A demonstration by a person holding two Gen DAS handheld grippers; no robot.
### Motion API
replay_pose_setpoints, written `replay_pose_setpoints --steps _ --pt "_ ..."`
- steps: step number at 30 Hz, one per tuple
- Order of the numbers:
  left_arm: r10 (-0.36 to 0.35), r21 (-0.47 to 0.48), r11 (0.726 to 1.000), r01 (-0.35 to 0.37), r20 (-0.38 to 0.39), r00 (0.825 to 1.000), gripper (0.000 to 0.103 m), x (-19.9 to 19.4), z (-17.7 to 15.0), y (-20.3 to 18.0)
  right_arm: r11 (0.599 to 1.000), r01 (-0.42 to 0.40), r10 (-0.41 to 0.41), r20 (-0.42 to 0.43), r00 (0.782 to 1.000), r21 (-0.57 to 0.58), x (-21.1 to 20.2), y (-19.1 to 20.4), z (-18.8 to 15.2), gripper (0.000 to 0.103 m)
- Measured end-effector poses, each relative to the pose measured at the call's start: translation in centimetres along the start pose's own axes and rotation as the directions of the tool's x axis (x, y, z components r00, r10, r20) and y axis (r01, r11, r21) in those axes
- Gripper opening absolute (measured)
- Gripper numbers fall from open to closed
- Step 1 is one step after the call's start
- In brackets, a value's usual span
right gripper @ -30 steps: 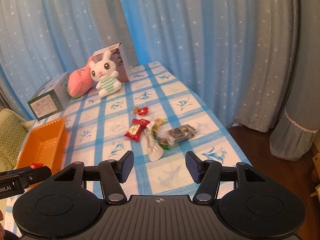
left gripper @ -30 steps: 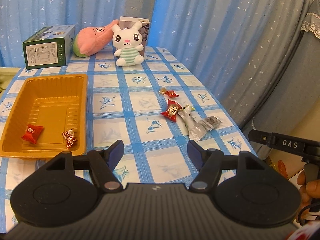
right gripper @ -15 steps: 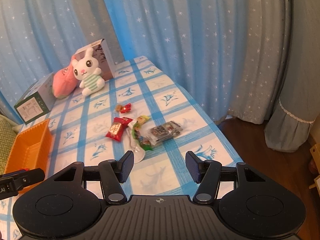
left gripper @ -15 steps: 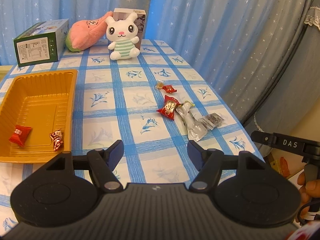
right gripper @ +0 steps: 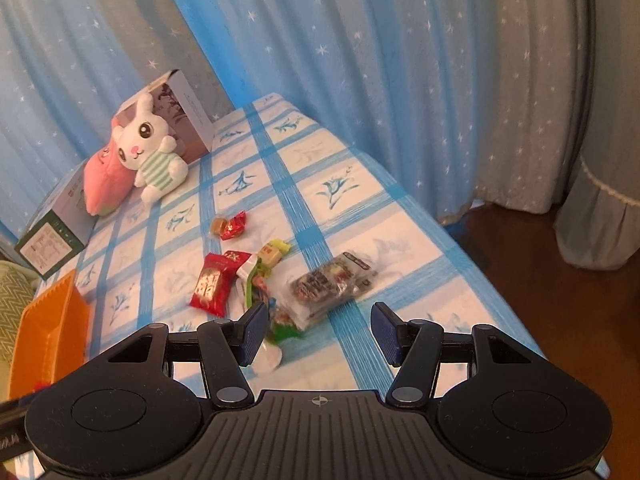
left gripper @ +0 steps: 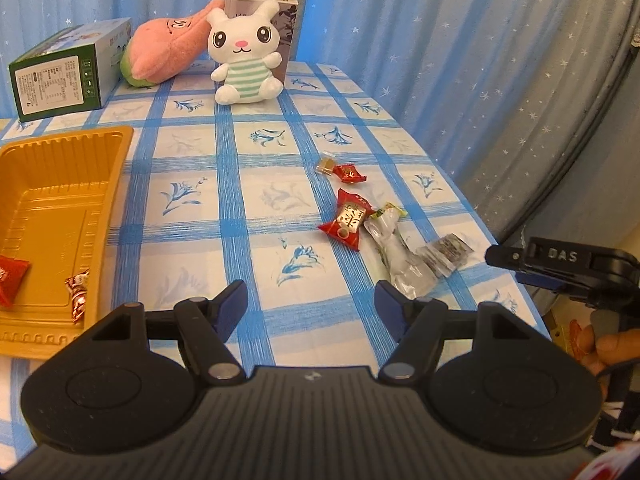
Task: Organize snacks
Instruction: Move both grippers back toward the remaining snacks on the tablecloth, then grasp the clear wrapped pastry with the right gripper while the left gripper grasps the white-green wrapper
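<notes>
Both grippers empty, snack pile still loose near the table's right edge

Right gripper (right gripper: 318, 330) hung with jaws spread wide and nothing between them, just short of the clear packet (right gripper: 334, 282); left gripper (left gripper: 310, 310) was likewise spread and empty over the tablecloth (left gripper: 248, 200). The clear packet overlapped a long crinkly wrapper (right gripper: 260, 280), with the big red packet (right gripper: 212, 284) touching that. Risk as I judged it: a pinch there could snag two wrappers at once, or slip off the slick film and nudge the packet toward the nearby edge. Two small candies (right gripper: 231, 226) sat further back. The orange tray (left gripper: 56, 184) held two pieces already, well apart from the pile.
</notes>
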State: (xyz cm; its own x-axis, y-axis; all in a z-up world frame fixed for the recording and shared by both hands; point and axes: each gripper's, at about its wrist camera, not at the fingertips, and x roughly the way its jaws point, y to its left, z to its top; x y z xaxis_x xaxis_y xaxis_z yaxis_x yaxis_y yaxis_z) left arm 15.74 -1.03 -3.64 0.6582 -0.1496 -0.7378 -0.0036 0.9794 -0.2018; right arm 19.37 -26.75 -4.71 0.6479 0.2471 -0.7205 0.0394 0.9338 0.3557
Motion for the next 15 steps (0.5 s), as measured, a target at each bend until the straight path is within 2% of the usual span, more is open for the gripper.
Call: replay_pose_setpoints --steps 7,11,15 --pt "-0.005 -0.018 1.0 0.005 -0.014 1.0 0.067 2.7 0.4 0.1 0.995 -0.008 0.016 -0.073 0.997 0.103 5.6 -1.3 1.3 0.057" --pt "-0.011 -0.015 1.0 0.011 -0.028 1.0 0.067 3.8 0.0 -0.2 0.985 -0.001 0.015 -0.079 0.997 0.175 7.6 -1.9 1.9 0.057" --pt "-0.016 -0.014 1.0 0.015 -0.047 0.999 0.067 4.8 -0.5 -0.3 0.988 0.041 -0.03 -0.078 0.997 0.151 9.1 -1.4 2.6 0.057"
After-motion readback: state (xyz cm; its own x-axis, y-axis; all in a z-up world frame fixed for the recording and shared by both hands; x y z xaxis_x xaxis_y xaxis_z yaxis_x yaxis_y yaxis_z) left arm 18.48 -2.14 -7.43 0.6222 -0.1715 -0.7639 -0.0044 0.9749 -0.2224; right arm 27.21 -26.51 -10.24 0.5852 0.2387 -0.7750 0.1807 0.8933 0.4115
